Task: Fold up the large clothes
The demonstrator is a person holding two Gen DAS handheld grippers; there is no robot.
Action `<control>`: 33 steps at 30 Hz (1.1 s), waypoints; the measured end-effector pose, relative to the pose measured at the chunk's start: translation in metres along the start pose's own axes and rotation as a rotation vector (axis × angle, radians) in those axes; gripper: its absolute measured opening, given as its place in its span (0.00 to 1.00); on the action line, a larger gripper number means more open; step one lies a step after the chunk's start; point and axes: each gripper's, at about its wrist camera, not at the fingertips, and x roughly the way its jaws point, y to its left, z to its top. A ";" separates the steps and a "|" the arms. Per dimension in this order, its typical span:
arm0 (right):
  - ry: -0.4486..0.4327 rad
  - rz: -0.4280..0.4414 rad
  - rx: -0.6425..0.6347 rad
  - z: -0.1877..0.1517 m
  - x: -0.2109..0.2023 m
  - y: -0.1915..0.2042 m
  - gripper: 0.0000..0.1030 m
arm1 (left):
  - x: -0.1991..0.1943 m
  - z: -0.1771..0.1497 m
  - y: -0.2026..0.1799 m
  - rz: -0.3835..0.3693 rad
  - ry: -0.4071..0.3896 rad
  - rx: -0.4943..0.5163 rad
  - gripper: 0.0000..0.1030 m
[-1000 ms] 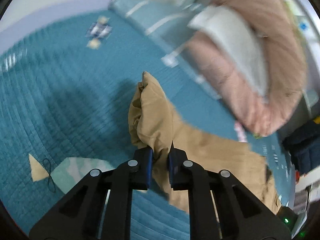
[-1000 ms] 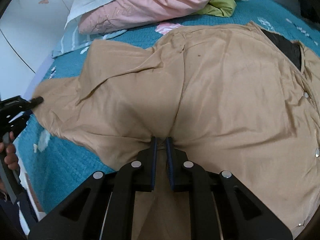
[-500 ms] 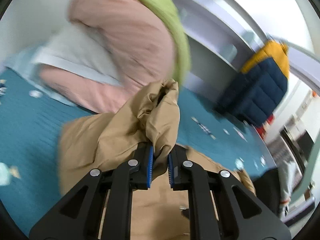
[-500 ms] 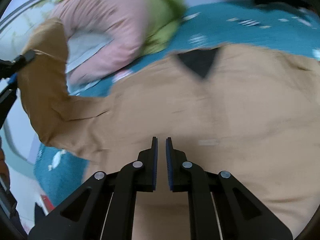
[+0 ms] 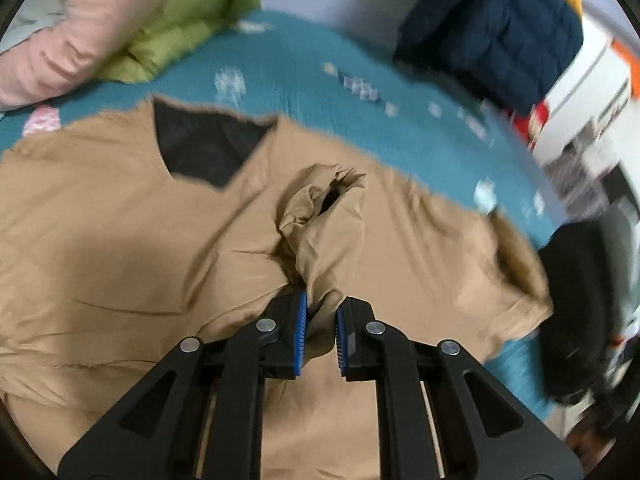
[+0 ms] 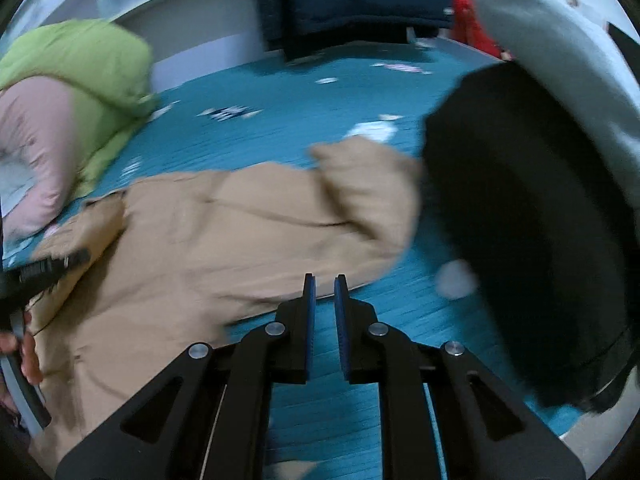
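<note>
— Teal bedspread (image 5: 304, 64) fills both views. On its left edge lie a pink quilt (image 5: 68, 40) and a green one (image 5: 180, 8).

— And the tan shirt (image 5: 120, 216)?

— Spread flat. The left gripper (image 5: 321, 322) is clenched on its bunched sleeve (image 5: 324, 232); only that view shows the dark neckline.

— The right view?

— The right gripper (image 6: 325, 312) is opening, with nothing between its fingers, and a black garment (image 6: 532, 240) lies at the right.

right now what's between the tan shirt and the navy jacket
Only bare teal bedspread with small pale prints lies between the shirt and the navy jacket; the left wrist view shows it best.
</note>
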 end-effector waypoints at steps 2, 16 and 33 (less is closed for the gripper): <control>-0.005 -0.014 -0.004 0.003 0.003 -0.011 0.11 | 0.018 -0.007 0.000 0.035 0.053 -0.003 0.15; 0.043 -0.172 -0.228 0.087 0.085 0.024 0.44 | -0.030 -0.016 -0.014 0.084 0.000 0.079 0.84; 0.003 0.015 0.071 0.116 0.081 -0.029 0.09 | -0.031 -0.025 0.041 0.278 0.099 0.117 0.84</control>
